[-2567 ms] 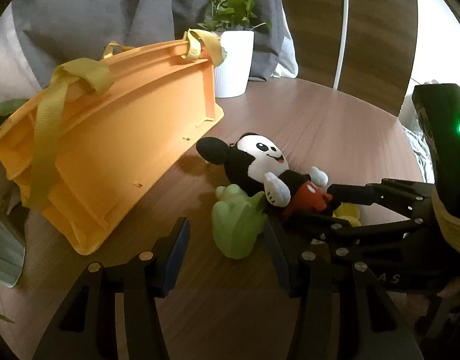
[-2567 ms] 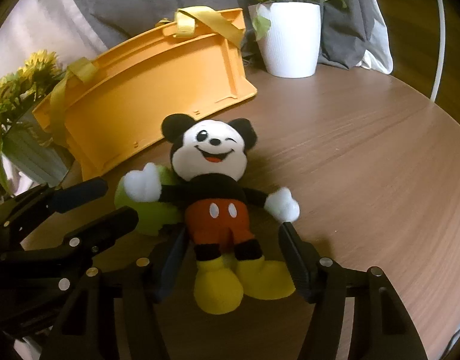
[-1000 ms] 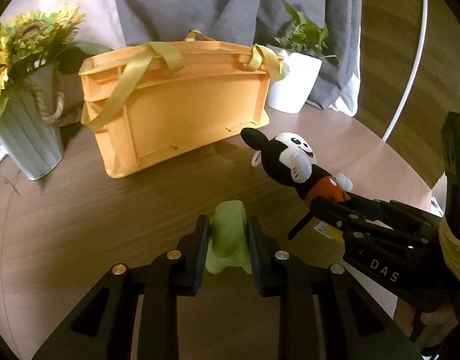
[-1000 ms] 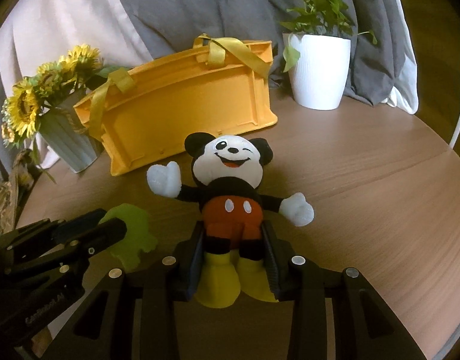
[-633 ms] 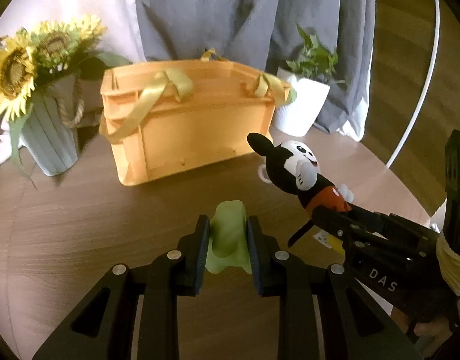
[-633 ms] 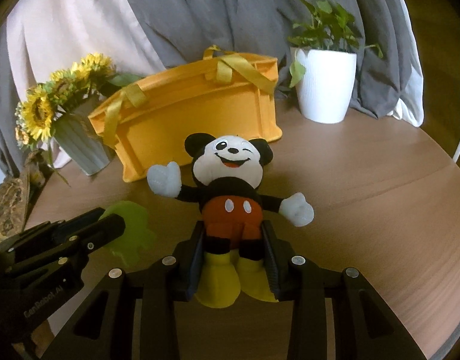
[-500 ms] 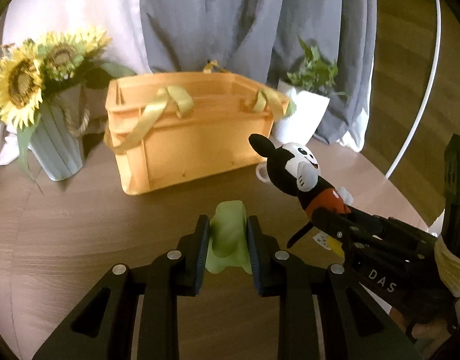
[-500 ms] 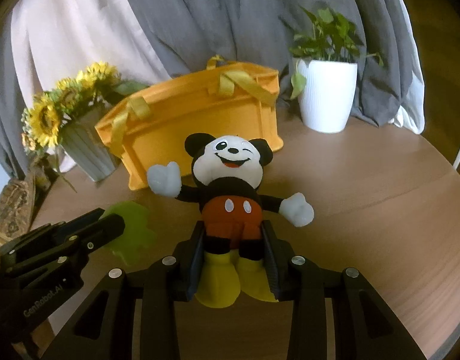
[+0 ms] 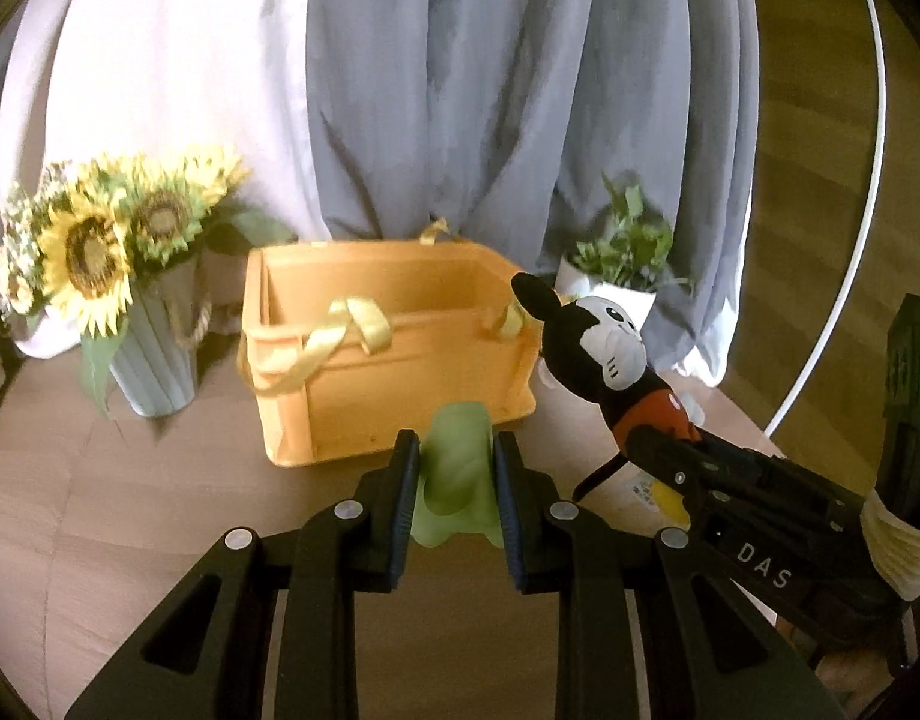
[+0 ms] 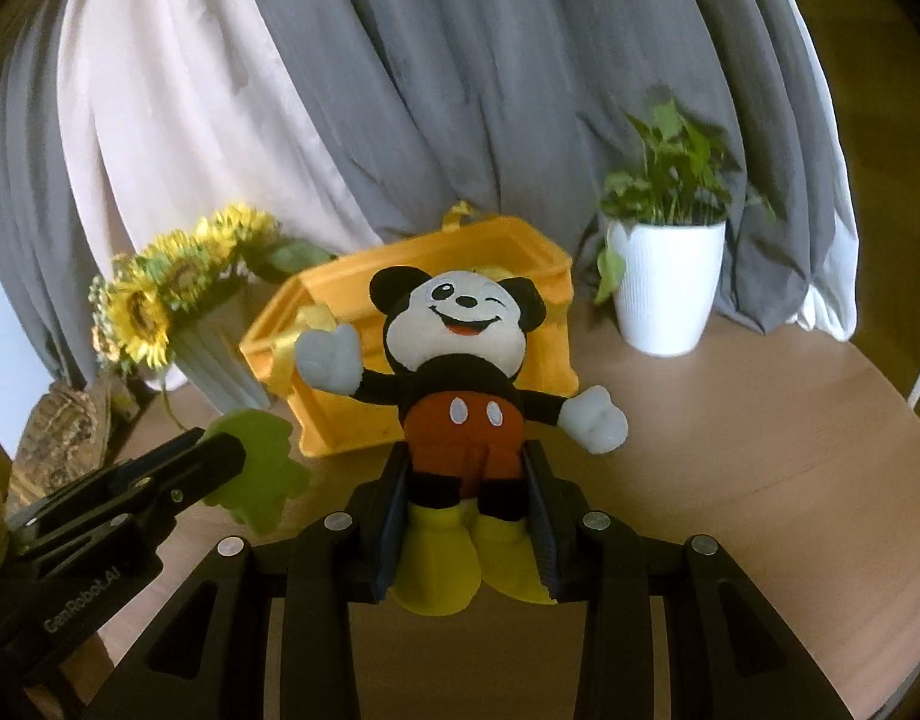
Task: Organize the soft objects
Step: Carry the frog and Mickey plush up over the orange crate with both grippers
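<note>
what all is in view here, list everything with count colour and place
mouse plush: 1, black, white, red shorts, yellow shoes; held off the table in the right gripper
green plush: 1, light green; clamped in the left gripper
crate: 1, orange with yellow straps; upright on the table, behind both toys
sunflowers: 1 bunch, yellow; in a pale ribbed vase left of the crate
plant: 1, green in a white pot; right of the crate
curtains: grey and white; behind the table
table: 1, brown wood, round
left gripper: 1, black; shut on the green plush
right gripper: 1, black; shut on the mouse plush's legs
</note>
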